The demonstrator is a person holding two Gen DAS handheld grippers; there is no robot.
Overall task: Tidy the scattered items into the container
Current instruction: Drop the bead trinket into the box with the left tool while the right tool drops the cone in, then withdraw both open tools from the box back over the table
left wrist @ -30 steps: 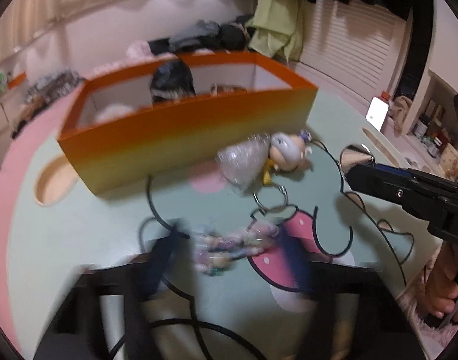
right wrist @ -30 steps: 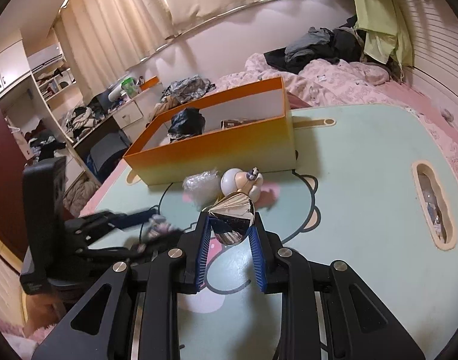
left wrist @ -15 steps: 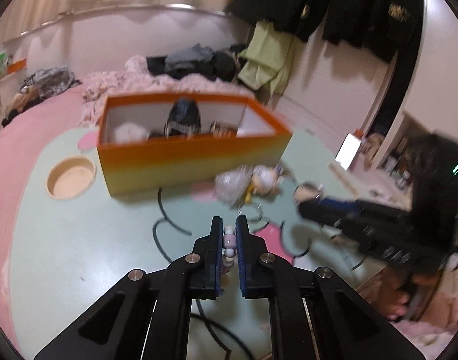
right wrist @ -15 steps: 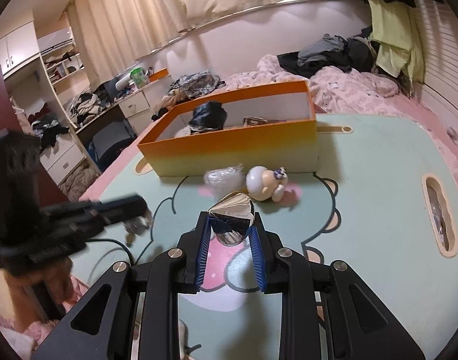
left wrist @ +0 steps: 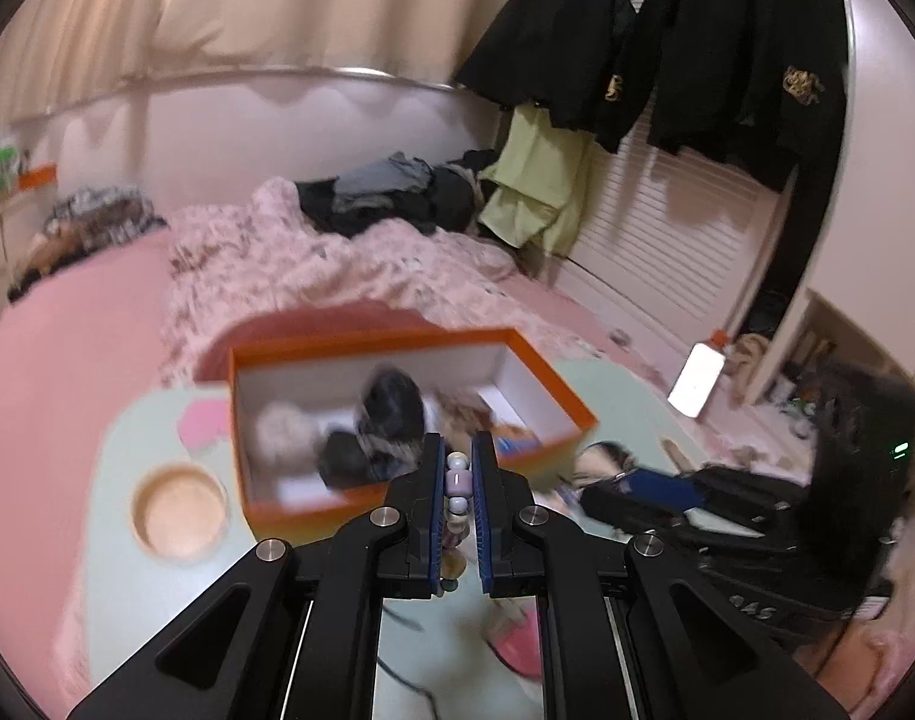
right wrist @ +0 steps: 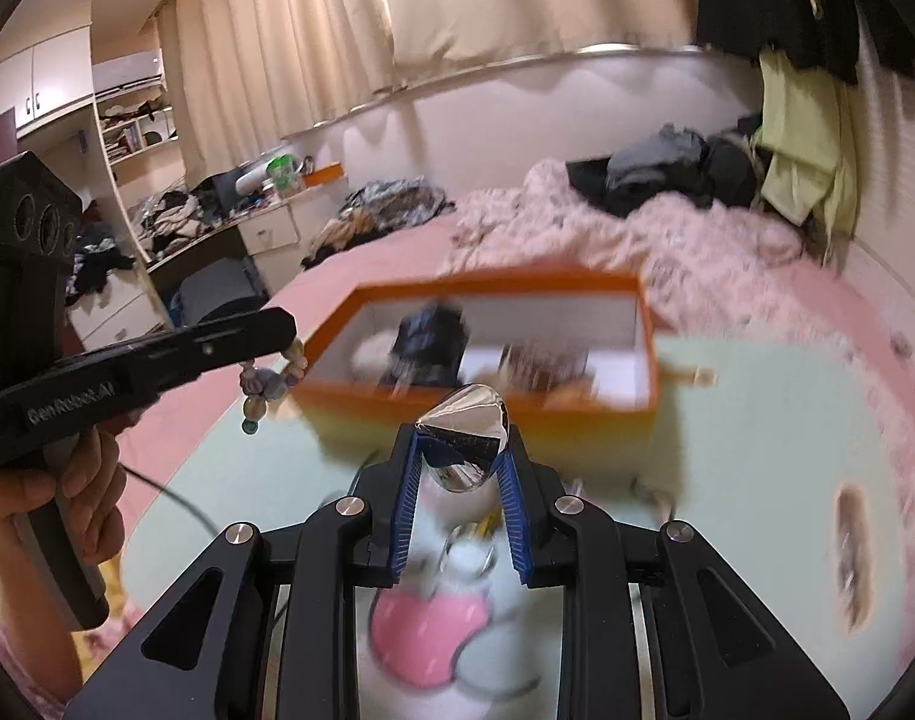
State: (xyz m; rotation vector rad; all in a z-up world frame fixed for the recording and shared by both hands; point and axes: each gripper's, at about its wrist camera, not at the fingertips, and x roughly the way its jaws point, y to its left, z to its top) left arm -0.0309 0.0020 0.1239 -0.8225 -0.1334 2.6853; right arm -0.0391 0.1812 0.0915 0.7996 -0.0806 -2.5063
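Observation:
My left gripper [left wrist: 457,450] is shut on a string of pastel beads [left wrist: 457,483], held in the air just before the near wall of the orange box [left wrist: 289,354]; from the right wrist view the beads [right wrist: 265,384] hang from the left gripper [right wrist: 277,330] beside the box's left end. My right gripper [right wrist: 460,438] is shut on a shiny silver cone [right wrist: 466,444], held above the table before the orange box [right wrist: 649,402]. The box holds a black bundle [left wrist: 391,408], a pale fluffy ball [left wrist: 283,432] and other small items. A doll-like toy [left wrist: 601,459] lies on the table right of the box.
The pale green table [right wrist: 757,420] has a cartoon print, a round cut-out [left wrist: 178,510] on the left and an oval cut-out [right wrist: 856,552] on the right. A clear bag with a ring [right wrist: 466,552] lies under my right gripper. A pink bed with clothes [left wrist: 337,252] lies behind.
My left gripper closed on the beads, lifted them off the table and carried them up to the box. My right gripper rose with the silver cone and moved closer to the box.

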